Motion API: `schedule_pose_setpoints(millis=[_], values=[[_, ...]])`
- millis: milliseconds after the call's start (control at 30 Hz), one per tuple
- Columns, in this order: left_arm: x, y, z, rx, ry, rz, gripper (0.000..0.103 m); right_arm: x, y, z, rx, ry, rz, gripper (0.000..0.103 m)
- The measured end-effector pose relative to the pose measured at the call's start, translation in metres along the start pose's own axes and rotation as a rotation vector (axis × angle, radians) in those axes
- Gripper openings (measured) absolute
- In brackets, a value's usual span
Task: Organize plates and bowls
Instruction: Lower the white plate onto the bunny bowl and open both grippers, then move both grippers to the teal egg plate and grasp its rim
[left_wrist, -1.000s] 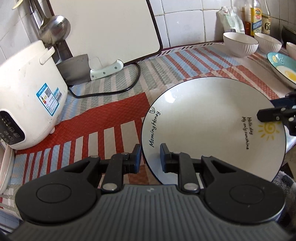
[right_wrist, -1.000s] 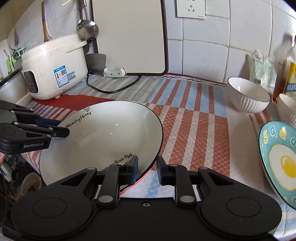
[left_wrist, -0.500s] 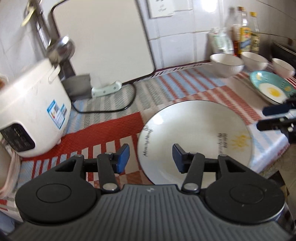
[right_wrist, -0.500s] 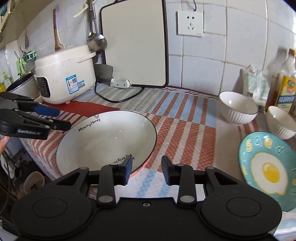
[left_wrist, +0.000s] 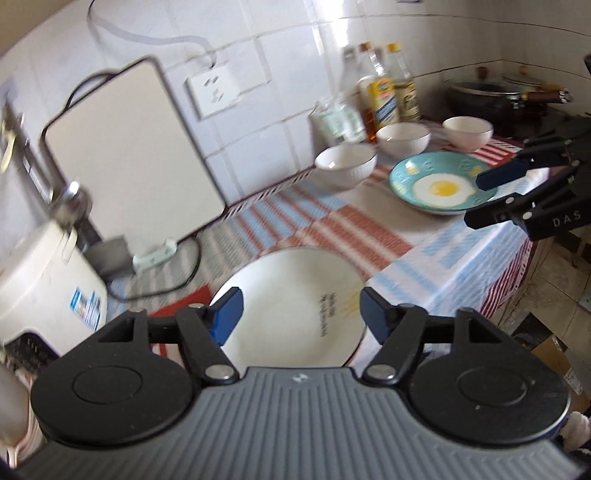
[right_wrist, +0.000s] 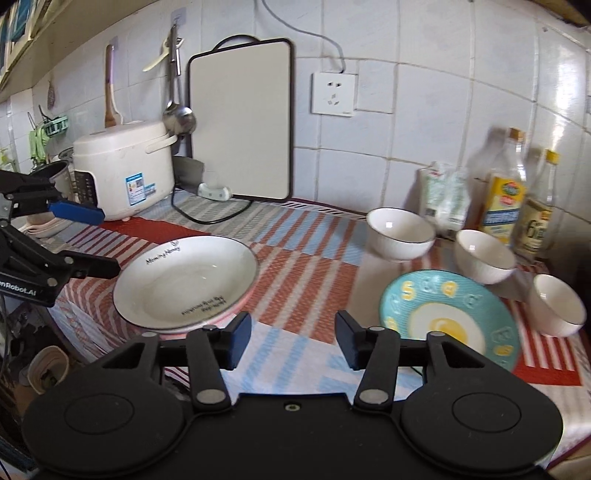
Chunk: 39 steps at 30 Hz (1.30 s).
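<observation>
A large white plate (left_wrist: 291, 306) with black lettering lies on the striped cloth, also in the right wrist view (right_wrist: 184, 280). My left gripper (left_wrist: 301, 314) is open and empty above its near rim. My right gripper (right_wrist: 291, 343) is open and empty, pulled back over the counter's front edge between the white plate and a teal plate with a fried-egg print (right_wrist: 447, 317) (left_wrist: 436, 182). Three white bowls (right_wrist: 400, 232) (right_wrist: 484, 254) (right_wrist: 557, 304) stand behind the teal plate.
A white rice cooker (right_wrist: 123, 173) stands at the back left with a cutting board (right_wrist: 240, 125) leaning on the tiled wall. Oil bottles (right_wrist: 506, 184) and a bag stand at the back right. A dark pot (left_wrist: 480, 92) sits on the stove far right.
Both grippers opened, let go of the white plate and drew back and up from it. The plate now rests on the cloth.
</observation>
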<state>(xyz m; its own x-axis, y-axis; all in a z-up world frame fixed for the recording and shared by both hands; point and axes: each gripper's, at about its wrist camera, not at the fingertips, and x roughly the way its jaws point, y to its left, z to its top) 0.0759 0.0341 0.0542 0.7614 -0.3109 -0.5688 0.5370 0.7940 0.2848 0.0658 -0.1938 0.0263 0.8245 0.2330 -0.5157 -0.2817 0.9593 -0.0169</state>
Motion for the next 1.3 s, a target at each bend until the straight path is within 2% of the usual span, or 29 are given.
schedule_pose_setpoints(millis=[33, 100, 267, 433, 500, 533, 733, 800, 867, 900, 1067, 1167, 1233, 1300], values=[[0.0, -0.006, 0.001, 0.005, -0.009, 0.004, 0.072, -0.004, -0.003, -0.002, 0.0, 0.002, -0.008, 0.066], [0.003, -0.017, 0.003, 0.003, -0.018, 0.003, 0.072, -0.014, -0.01, -0.007, 0.008, 0.006, -0.033, 0.067], [0.004, -0.044, 0.014, 0.023, -0.034, -0.057, 0.072, -0.038, -0.026, -0.018, -0.007, 0.029, -0.091, 0.07], [0.003, -0.071, 0.027, 0.039, -0.055, -0.122, 0.08, -0.063, -0.042, -0.029, -0.011, 0.019, -0.13, 0.075], [0.005, -0.08, 0.034, 0.033, -0.064, -0.141, 0.082, -0.071, -0.05, -0.035, -0.007, 0.01, -0.134, 0.081], [0.007, -0.085, 0.037, 0.03, -0.07, -0.148, 0.083, -0.074, -0.053, -0.038, -0.005, 0.0, -0.135, 0.087], [0.023, -0.11, 0.057, -0.012, -0.119, -0.185, 0.094, -0.084, -0.083, -0.062, 0.029, -0.097, -0.145, 0.093], [0.03, -0.117, 0.062, -0.039, -0.14, -0.189, 0.097, -0.086, -0.095, -0.074, 0.055, -0.179, -0.143, 0.094], [0.04, -0.123, 0.065, -0.063, -0.166, -0.192, 0.099, -0.088, -0.111, -0.091, 0.074, -0.328, -0.117, 0.1], [0.045, -0.126, 0.066, -0.077, -0.178, -0.196, 0.1, -0.086, -0.118, -0.096, 0.084, -0.358, -0.109, 0.1], [0.083, -0.135, 0.074, -0.186, -0.188, -0.224, 0.1, -0.058, -0.157, -0.095, 0.185, -0.279, -0.094, 0.1], [0.111, -0.136, 0.079, -0.272, -0.148, -0.251, 0.097, -0.036, -0.18, -0.092, 0.249, -0.237, -0.085, 0.099], [0.133, -0.133, 0.081, -0.356, -0.09, -0.283, 0.086, -0.02, -0.195, -0.091, 0.312, -0.205, -0.064, 0.096], [0.154, -0.133, 0.081, -0.399, -0.047, -0.282, 0.07, -0.003, -0.209, -0.093, 0.385, -0.167, -0.044, 0.093]])
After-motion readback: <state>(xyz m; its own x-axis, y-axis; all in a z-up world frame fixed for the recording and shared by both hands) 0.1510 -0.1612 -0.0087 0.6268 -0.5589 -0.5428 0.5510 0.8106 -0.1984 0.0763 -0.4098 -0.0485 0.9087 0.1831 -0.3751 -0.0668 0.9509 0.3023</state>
